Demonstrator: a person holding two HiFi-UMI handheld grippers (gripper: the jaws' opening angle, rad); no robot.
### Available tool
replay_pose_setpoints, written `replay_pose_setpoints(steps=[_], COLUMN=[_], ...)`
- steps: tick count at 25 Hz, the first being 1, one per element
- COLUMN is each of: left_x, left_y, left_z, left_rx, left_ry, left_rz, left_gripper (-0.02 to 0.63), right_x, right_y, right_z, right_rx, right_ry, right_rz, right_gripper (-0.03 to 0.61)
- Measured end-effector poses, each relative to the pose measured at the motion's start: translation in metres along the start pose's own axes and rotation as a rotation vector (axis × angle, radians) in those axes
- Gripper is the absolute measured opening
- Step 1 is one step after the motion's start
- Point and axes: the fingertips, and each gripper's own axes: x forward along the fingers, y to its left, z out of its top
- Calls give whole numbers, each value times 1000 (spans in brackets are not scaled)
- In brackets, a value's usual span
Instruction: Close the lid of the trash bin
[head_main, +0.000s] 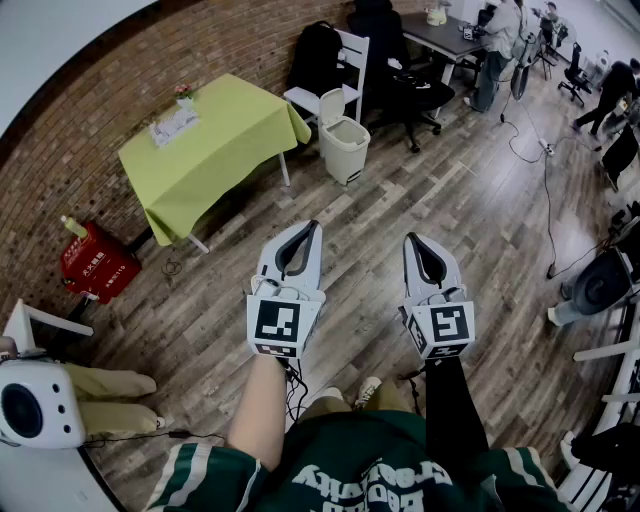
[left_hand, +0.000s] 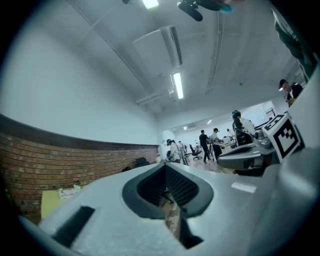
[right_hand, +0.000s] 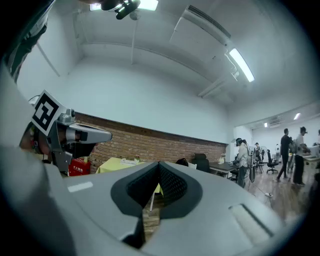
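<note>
Left gripper (head_main: 308, 229) & right gripper (head_main: 413, 240), lower centre, both pinched together, empty. Bin (head_main: 345, 152) upper centre, lid (head_main: 331, 104) up, well apart. I'd walk closer, then press lid's top edge down gently w/ 1 tip.

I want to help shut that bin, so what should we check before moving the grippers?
1. Lid of the trash bin stands open: ok, it needs closing.
2. Left gripper empty, jaws together: ok.
3. Right gripper empty, jaws together: ok.
4. Grippers within reach of the bin: not ok, it stands far off beside the green table.
5. No obstacle shows on the wooden floor between grippers and bin: ok.
6. Whether anything inside blocks the lid: cannot tell.
</note>
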Motion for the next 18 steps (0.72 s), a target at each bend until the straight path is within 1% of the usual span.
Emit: replay_pose_setpoints(steps=[5,9,18], left_x=[-2,-3,-14], left_y=[-1,-8,-7], left_z=[3,4,-1], left_rx=[5,24,19], left_ry=[-11,-7,5], left_rz=[-5,-22,-10], left_gripper=[6,6,8], right_x=[-1,-3,-13], right_y=[2,1,11], right_z=[2,2,0], right_rx=[-2,2,24], right_ry=[-5,-2,-18], right_rz=[1,6,14], right_gripper=[13,12,14])
